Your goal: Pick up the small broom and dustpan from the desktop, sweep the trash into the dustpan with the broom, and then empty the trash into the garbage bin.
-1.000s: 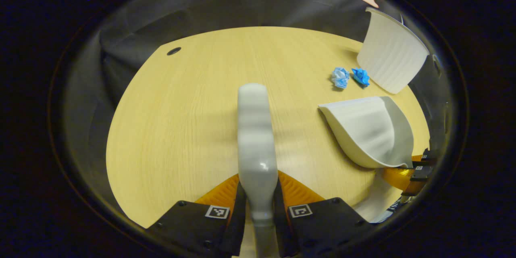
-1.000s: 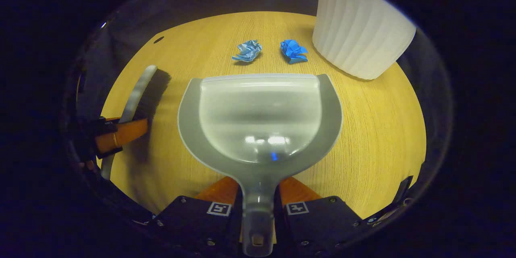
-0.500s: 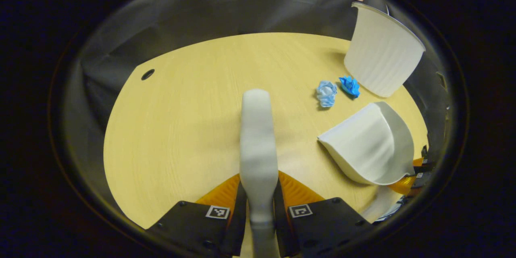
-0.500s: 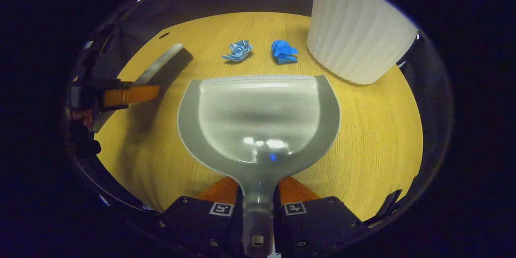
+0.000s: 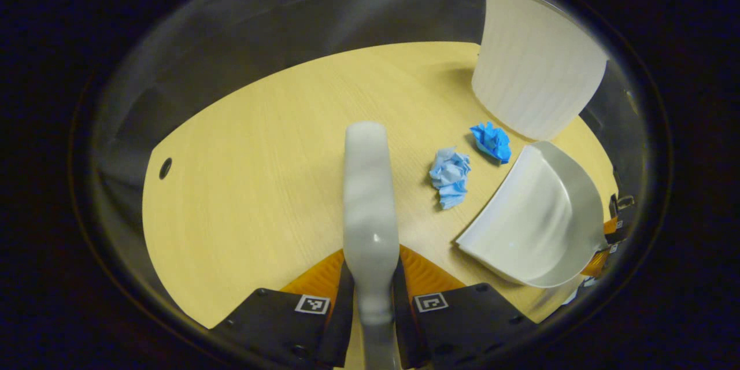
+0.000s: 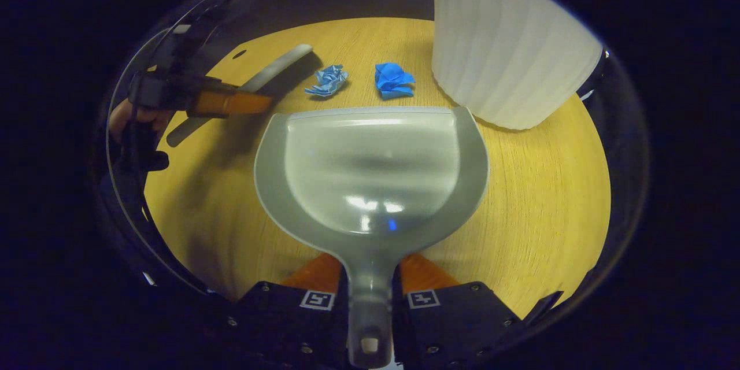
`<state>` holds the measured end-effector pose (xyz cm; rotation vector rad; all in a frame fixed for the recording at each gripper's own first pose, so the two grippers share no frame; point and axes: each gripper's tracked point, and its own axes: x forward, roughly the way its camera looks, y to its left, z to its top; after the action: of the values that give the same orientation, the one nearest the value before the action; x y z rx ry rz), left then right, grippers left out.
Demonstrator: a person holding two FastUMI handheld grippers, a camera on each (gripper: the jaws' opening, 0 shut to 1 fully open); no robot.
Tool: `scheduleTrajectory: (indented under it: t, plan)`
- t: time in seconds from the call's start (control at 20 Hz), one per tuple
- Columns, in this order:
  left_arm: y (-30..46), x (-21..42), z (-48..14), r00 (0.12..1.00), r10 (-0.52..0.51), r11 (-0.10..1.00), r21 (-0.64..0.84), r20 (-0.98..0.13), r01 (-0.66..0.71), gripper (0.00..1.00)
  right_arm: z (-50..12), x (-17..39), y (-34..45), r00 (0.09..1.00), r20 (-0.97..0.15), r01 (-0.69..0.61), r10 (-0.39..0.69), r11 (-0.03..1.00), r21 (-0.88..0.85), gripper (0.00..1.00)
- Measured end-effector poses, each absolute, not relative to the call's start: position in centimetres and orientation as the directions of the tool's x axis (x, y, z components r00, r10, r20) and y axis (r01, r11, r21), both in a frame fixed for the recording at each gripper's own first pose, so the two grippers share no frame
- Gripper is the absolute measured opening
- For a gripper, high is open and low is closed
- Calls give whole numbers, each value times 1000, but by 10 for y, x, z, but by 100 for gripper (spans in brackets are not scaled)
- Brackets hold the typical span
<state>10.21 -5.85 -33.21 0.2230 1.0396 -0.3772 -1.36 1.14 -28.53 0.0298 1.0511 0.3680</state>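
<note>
Left gripper view: the left hand-held gripper was clamped on the handle of the small broom, both fingers pressing its grey shaft, which ran forward above the wooden worktop. Ahead and to the right lay two crumpled paper scraps, a pale blue wad and a darker blue wad, near each other but apart. Just beyond them stood the white ribbed garbage bin, upright on the worktop. The dustpan sat to the right with its open lip turned toward the pale wad, close to it. Right gripper view: the right hand-held gripper was clamped on the dustpan's handle, both fingers against it, the pan's mouth facing the two wads. The broom reached in from the left, its tip near the pale wad, carried by the left hand-held gripper with a person's hand behind it. Whether the pan's lip touched the worktop cannot be told.
</note>
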Motion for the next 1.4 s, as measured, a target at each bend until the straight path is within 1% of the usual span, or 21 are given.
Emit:
scheduleTrajectory:
  t: [0.35,0.6,0.65,0.7,0.8,0.85,0.9,0.95,1.0,1.1,1.15,1.2,1.25,1.4]
  plan:
    - [-100,134,-321,397,-307,779,11,-865,626,41,-283,-4,2,403,-843,-363,355,908,209,31]
    - [-134,128,-297,302,-420,667,-66,-856,742,42,-267,-11,2,401,-843,-365,359,906,213,31]
    - [-138,125,-290,284,-437,649,-81,-853,756,39,-263,-11,3,404,-841,-364,360,907,213,31]
    - [-142,122,-282,265,-454,631,-97,-851,770,39,-261,-11,3,405,-840,-365,361,906,213,31]
    - [-147,114,-265,232,-479,601,-123,-847,790,37,-254,-13,1,411,-837,-365,362,906,213,31]
    - [-148,111,-256,221,-489,593,-135,-844,794,38,-250,-13,-1,412,-837,-369,360,906,208,31]
    - [-155,105,-271,206,-498,586,-151,-843,796,39,-247,-14,-1,415,-836,-368,359,907,207,31]
    - [-161,100,-261,195,-504,583,-164,-842,796,37,-242,-14,-3,418,-833,-364,362,907,212,31]
    - [-160,92,-257,190,-508,577,-169,-840,799,41,-236,-15,-5,419,-832,-362,362,908,213,31]
    - [-159,87,-250,175,-518,568,-184,-837,802,41,-242,-6,-3,425,-830,-360,360,909,209,31]
    - [-161,81,-247,163,-524,568,-201,-836,798,41,-246,-1,0,428,-828,-356,363,910,215,31]
    - [-163,73,-246,153,-531,568,-216,-834,794,39,-247,5,1,432,-825,-351,365,910,219,31]
    - [-164,68,-244,148,-536,572,-228,-831,788,41,-248,10,3,434,-823,-349,366,911,221,31]
    - [-164,55,-241,146,-541,595,-255,-828,763,41,-251,26,2,449,-815,-332,366,915,228,31]
